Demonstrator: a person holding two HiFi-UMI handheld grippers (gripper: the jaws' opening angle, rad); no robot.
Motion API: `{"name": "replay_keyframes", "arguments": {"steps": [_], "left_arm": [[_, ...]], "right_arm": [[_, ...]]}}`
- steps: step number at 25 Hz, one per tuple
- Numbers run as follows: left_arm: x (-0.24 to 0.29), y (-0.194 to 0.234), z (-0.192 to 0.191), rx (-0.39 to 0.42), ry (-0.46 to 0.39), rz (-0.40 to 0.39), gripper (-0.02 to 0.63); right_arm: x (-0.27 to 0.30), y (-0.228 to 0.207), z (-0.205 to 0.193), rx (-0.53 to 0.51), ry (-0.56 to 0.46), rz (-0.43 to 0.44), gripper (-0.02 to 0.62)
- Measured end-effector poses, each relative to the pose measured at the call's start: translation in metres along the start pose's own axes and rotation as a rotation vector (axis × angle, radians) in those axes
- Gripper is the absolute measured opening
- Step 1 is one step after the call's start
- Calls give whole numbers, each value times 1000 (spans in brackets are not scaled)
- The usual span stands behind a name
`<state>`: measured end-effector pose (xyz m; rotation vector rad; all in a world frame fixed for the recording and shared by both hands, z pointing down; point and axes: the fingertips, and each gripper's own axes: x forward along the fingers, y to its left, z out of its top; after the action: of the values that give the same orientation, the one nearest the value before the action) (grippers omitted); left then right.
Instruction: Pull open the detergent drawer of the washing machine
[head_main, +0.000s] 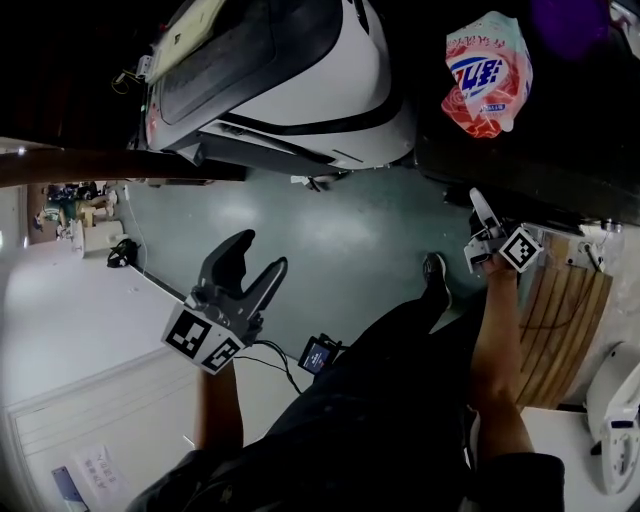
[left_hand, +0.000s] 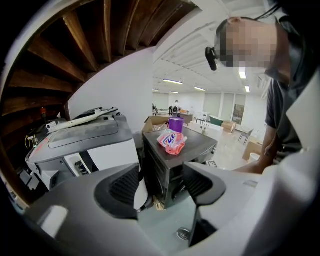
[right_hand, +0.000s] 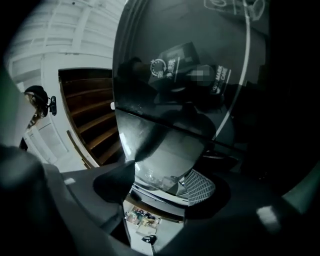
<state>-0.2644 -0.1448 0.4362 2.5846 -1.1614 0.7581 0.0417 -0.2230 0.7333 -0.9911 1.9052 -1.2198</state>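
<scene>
facing washing machine (right_hand: 195, 95) close ahead | right claw (right_hand: 162, 176) spread apart

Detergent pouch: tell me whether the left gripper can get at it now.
Probably yes: the open, empty left gripper faces the detergent pouch, lying uncovered atop the dark machine, with nothing between them.

Two grippers counted: a left gripper (head_main: 262, 255) and a right gripper (head_main: 482, 222). Four jaws in all, two to each gripper. Two machines: one white machine (head_main: 300, 70), one dark machine (left_hand: 197, 142). One pink pouch (head_main: 487, 72). One purple cup (left_hand: 176, 124). One cardboard box (left_hand: 154, 122). One shoe (head_main: 435, 278). One small screen device (head_main: 318, 353). One floor drain (left_hand: 183, 233). One wooden staircase (left_hand: 75, 50).
</scene>
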Motion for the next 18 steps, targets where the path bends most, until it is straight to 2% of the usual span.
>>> {"name": "replay_keyframes", "arguments": {"steps": [1,2,10,13,18], "left_arm": [[0,1,-1,-3,3,2,299],[0,2,-2,-8,4,4,299],[14,-5,-3,-29,0,-16,299],[21,-13,-2,-27,-5,-27,299],[28,-28,4,-18,-18,-42,299]], "right_arm": [[-5,1,-5,-12,22,-8,294],[-13,4,-13,-20,44,-12,248],[-90,45,-77,37,128,-8,239],[-105,49,-81,44,123,-14,239],[-106,42,-84,23,211,6,233]]}}
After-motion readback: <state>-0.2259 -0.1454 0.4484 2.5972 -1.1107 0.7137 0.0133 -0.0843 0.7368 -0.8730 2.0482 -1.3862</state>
